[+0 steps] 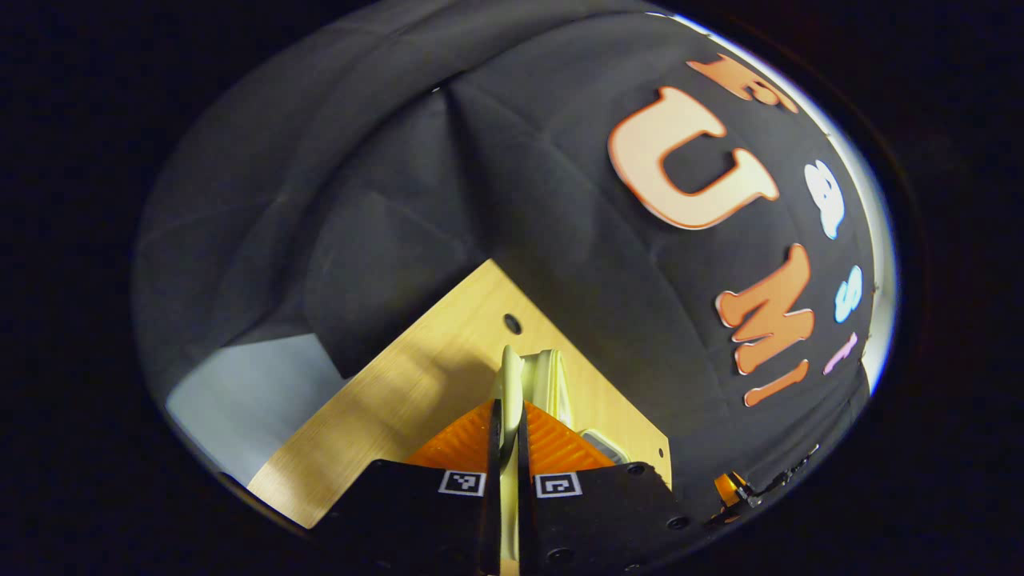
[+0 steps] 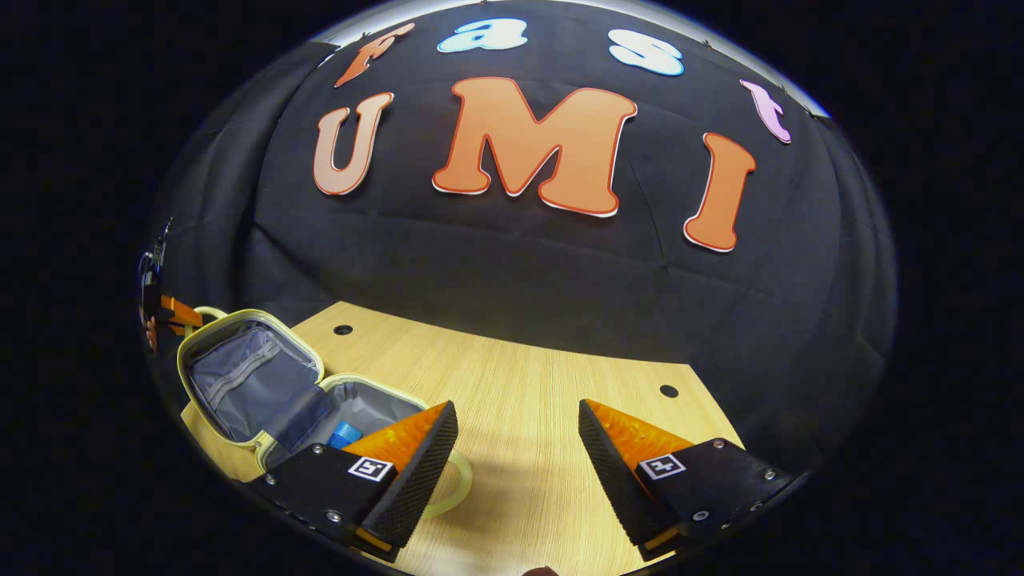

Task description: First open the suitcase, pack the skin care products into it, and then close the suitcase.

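A wooden table (image 2: 528,384) with a pale, straight grain occupies the lower part of both views. Small round holes are drilled through its top: one near the far left corner (image 2: 343,330) and one near the far right corner (image 2: 669,391) in the right gripper view, and one (image 1: 512,324) near the table's far corner in the left gripper view. Black cloth (image 2: 512,264) hangs directly behind the table as the booth wall, with soft folds and creases. In the left gripper view, a pale grey floor (image 1: 240,400) lies beside the table's left edge, below the cloth.
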Tool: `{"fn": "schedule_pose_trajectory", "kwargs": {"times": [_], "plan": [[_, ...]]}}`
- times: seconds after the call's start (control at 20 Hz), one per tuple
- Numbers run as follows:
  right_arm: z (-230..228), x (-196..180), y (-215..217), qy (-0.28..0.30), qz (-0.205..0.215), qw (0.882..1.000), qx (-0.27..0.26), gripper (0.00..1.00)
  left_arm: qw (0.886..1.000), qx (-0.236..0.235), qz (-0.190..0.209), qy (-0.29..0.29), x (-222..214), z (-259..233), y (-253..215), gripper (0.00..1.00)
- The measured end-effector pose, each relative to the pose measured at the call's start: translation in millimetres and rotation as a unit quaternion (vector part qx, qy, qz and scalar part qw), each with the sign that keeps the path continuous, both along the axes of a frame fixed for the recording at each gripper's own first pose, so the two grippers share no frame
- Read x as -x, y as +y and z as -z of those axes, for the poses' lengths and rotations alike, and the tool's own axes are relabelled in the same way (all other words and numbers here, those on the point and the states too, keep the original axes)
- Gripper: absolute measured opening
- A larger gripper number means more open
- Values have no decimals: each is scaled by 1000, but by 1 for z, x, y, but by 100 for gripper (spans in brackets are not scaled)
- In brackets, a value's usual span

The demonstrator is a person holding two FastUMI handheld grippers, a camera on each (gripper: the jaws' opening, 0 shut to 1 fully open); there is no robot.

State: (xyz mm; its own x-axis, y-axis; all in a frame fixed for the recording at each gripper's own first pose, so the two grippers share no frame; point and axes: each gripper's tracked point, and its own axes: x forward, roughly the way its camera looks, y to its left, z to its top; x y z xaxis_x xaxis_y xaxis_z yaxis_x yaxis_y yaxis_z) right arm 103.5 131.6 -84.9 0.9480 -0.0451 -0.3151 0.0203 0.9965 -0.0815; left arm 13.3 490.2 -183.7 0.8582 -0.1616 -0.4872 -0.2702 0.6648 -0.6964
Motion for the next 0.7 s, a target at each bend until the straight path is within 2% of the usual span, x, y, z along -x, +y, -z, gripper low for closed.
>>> {"fn": "schedule_pose_trajectory", "kwargs": {"times": [0.25, 0.6, 0.7], "plan": [[-40, -13, -15, -69, 2, 998, 5, 96, 998, -28, 33, -43, -11, -63, -48, 8], [-60, -17, -30, -104, -9, 995, -1, 96, 992, -64, 73, -80, -13, -120, -126, 8], [-63, -19, -35, -110, -11, 994, 3, 95, 990, -59, 88, -92, -16, -132, -156, 8]]}}
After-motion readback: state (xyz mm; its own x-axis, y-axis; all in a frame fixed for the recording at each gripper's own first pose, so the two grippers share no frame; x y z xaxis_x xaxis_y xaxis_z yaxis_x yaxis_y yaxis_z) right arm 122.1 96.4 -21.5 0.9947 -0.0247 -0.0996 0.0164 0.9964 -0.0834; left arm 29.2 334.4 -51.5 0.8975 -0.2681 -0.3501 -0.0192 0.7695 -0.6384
